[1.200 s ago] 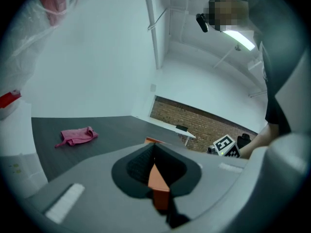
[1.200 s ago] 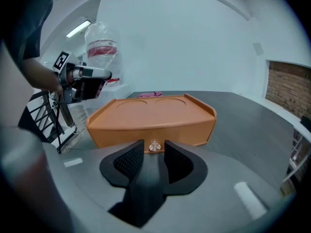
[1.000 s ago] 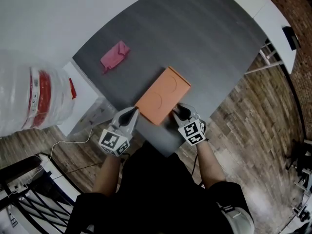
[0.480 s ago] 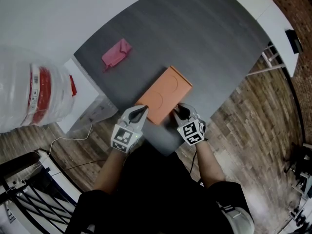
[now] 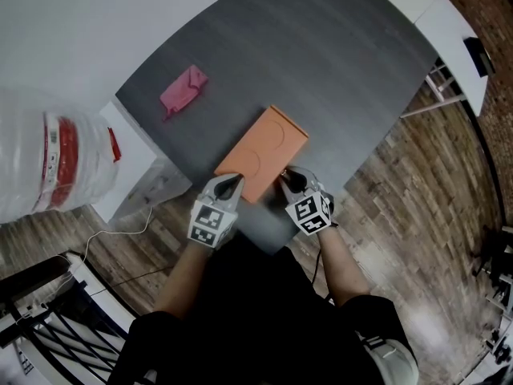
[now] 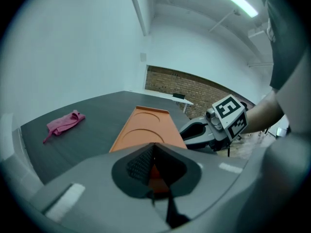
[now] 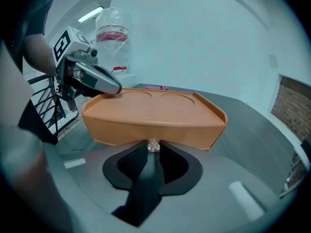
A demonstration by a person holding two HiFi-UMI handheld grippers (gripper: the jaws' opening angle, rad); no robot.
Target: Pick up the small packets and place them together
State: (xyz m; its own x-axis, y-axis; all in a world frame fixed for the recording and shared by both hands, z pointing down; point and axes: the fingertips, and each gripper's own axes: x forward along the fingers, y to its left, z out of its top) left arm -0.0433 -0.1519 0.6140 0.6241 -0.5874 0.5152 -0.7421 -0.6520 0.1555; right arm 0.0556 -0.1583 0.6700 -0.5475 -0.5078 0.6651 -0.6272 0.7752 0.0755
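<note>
far to the left of the orange tray (image 5: 263,153), off the dark grey table (image 5: 321,70), stands a clear plastic bag (image 5: 48,163) with a red band inside. on the table, well apart from the tray on its far left side, lies the pink packet (image 5: 183,91), crumpled and untouched. at the tray's near left corner sits your left gripper (image 5: 231,184); its fingertips reach over that corner, as the right gripper view shows, and in its own view the jaw tips are drawn together, with only the tray's orange showing through the slit behind them. the tray itself lies flat near the table's near edge, two shallow round wells on its upper face. at the tray's near right corner sits your right gripper (image 5: 287,176), its tips just against the tray's short near wall. its jaws have just been closing and stand only narrowly apart, pinching a small glinting piece (image 7: 153,145) between the tips; this piece touches the foot of the tray wall, and you cannot tell from these views what it is.
</note>
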